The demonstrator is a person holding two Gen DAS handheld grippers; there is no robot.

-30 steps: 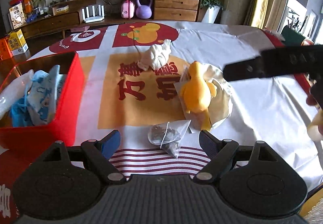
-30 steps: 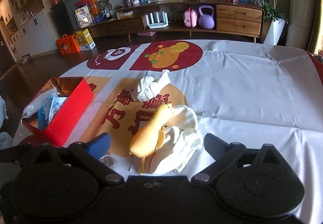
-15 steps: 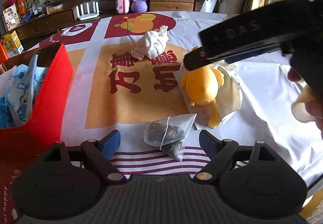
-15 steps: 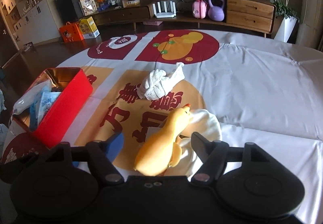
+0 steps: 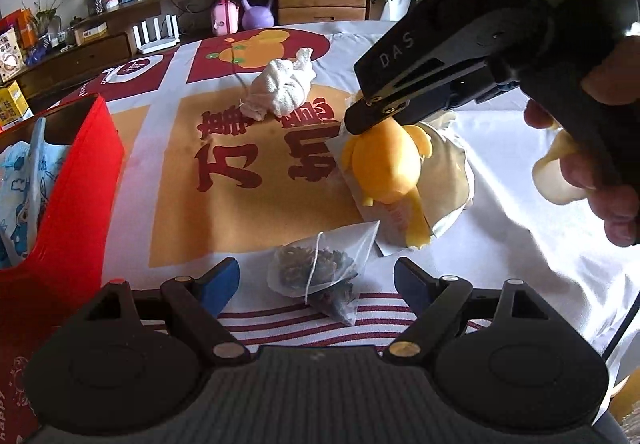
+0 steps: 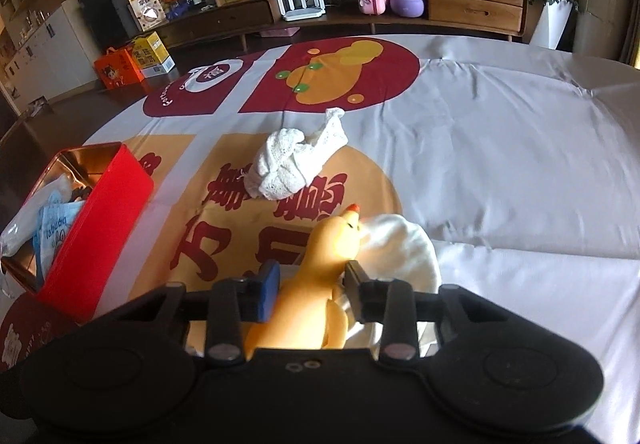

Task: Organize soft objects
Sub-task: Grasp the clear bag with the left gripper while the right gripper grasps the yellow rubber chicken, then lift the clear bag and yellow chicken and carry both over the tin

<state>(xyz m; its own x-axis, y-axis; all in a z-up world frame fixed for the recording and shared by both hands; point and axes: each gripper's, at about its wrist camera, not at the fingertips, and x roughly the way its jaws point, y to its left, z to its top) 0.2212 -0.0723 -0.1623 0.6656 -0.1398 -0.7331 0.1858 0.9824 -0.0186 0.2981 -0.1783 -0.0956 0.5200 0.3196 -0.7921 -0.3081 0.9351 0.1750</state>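
A yellow rubber duck lies on a cream cloth on the table; it also shows in the left wrist view. My right gripper has its fingers closed against the duck's body from both sides. It shows from the side in the left wrist view. My left gripper is open, with a clear tea bag lying between its fingertips on the cloth. A knotted white sock bundle lies farther back.
A red tin box holding soft packets stands at the left. The printed tablecloth covers the round table. A low cabinet with a kettlebell stands behind.
My right gripper moved down and forward over the duck and its fingers closed in on it. My left gripper moved slightly closer to the tea bag and stayed open.
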